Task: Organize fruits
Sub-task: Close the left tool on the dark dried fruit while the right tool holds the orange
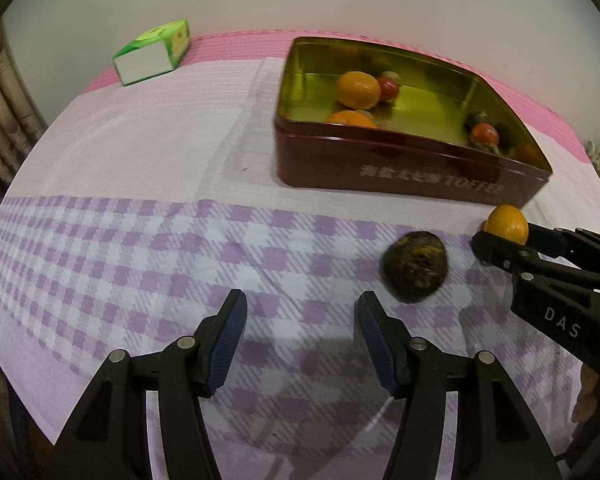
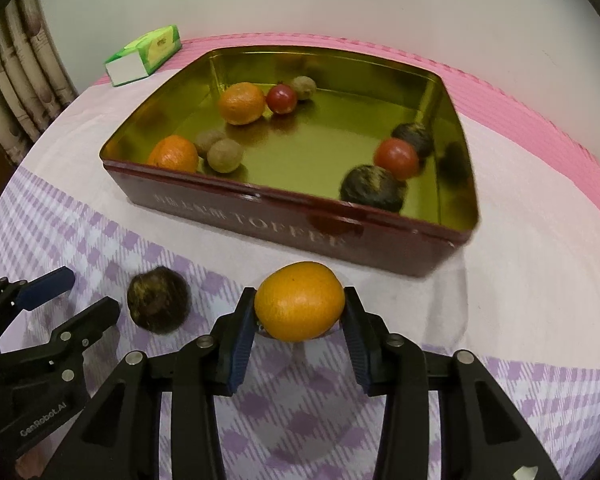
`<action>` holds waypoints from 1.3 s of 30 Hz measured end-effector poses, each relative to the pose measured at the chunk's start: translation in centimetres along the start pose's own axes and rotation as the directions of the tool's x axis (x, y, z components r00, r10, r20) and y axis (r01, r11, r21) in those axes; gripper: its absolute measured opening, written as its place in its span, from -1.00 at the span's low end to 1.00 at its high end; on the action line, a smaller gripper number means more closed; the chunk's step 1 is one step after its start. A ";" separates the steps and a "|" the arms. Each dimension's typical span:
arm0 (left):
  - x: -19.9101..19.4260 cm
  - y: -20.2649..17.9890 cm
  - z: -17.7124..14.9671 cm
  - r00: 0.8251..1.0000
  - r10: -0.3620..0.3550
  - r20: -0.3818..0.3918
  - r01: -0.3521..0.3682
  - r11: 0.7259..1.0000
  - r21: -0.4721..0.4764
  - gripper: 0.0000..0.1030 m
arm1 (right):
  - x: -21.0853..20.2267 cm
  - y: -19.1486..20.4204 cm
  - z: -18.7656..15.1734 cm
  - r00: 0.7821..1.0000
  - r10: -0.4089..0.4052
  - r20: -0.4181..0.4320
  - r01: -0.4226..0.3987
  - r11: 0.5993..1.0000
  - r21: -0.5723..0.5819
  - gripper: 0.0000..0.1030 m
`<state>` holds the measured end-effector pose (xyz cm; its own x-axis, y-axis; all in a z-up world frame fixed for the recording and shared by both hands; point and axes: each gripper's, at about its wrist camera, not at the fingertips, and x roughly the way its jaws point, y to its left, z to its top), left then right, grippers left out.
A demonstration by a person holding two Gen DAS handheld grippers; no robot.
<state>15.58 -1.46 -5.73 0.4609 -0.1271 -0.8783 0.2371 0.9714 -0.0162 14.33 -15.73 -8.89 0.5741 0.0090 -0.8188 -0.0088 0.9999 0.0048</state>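
The cloth (image 1: pixel 140 248) is lilac-and-white check near the grippers, plain pale pink further back, then deeper pink ribbing at the far edge. The tin (image 2: pixel 284 224) is maroon outside with pale lettering and shiny gold-green inside. It holds oranges (image 2: pixel 242 103), red fruits (image 2: pixel 396 158), tan-brown ones (image 2: pixel 225 155) and dark mottled ones (image 2: pixel 370 188). An orange (image 2: pixel 299 301) sits between blue pads (image 2: pixel 242 344) on black fingers. A dark brown fruit (image 1: pixel 415 266) has yellowish flecks. The box (image 1: pixel 154 51) is green and white.
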 end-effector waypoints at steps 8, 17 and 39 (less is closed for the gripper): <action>-0.1 -2.2 -0.3 0.999 -0.039 -0.011 0.039 0.999 0.034 0.14 | -1.1 -2.1 -1.6 1.000 -0.012 -0.008 0.012 0.999 0.046 -0.24; 0.2 -4.2 -0.3 0.998 -0.062 -0.018 0.063 0.996 0.065 0.14 | -1.9 -4.3 -2.9 1.000 -0.023 -0.013 0.024 0.996 0.086 -0.24; 2.9 -6.6 2.4 0.999 -0.040 0.000 0.040 0.996 0.085 0.14 | -2.2 -5.2 -3.9 1.000 -0.009 -0.001 0.009 0.994 0.112 -0.24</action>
<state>17.42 -8.73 -7.02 0.4508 -0.1657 -0.8771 0.3270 0.9450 -0.0104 9.92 -20.94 -9.34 0.5730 0.0003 -0.8196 0.0879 0.9942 0.0618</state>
